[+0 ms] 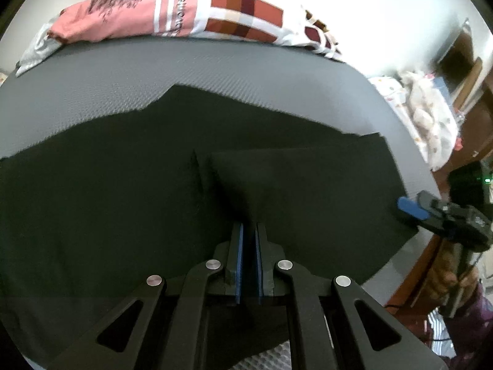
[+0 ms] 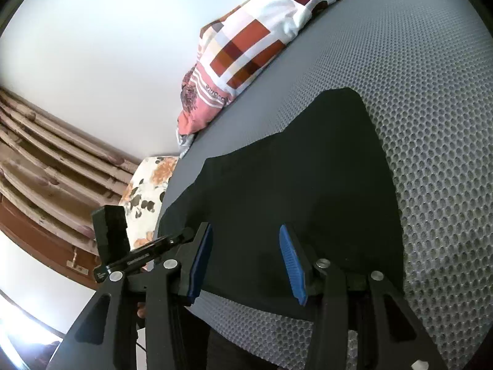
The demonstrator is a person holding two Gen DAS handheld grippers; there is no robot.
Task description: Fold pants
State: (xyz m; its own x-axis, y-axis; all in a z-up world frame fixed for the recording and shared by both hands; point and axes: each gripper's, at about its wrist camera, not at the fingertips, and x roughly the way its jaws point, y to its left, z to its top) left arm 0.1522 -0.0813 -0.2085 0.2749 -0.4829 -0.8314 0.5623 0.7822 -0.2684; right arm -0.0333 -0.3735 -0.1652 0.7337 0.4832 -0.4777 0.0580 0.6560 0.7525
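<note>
The dark green fabric pants (image 1: 123, 191) lie flat on the grey honeycomb-textured mat (image 1: 185, 74). The left gripper (image 1: 249, 231) is clenched on a raised pleat near the middle; the right gripper (image 2: 245, 240) hangs released over the near-right edge. With only 1 pinch, I'd guess the fold drags crooked.

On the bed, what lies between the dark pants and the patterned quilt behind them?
Nothing: only bare grey honeycomb mattress cover separates the dark pants from the patterned quilt. The left wrist view shows the whole stretch; the right wrist view agrees.
</note>
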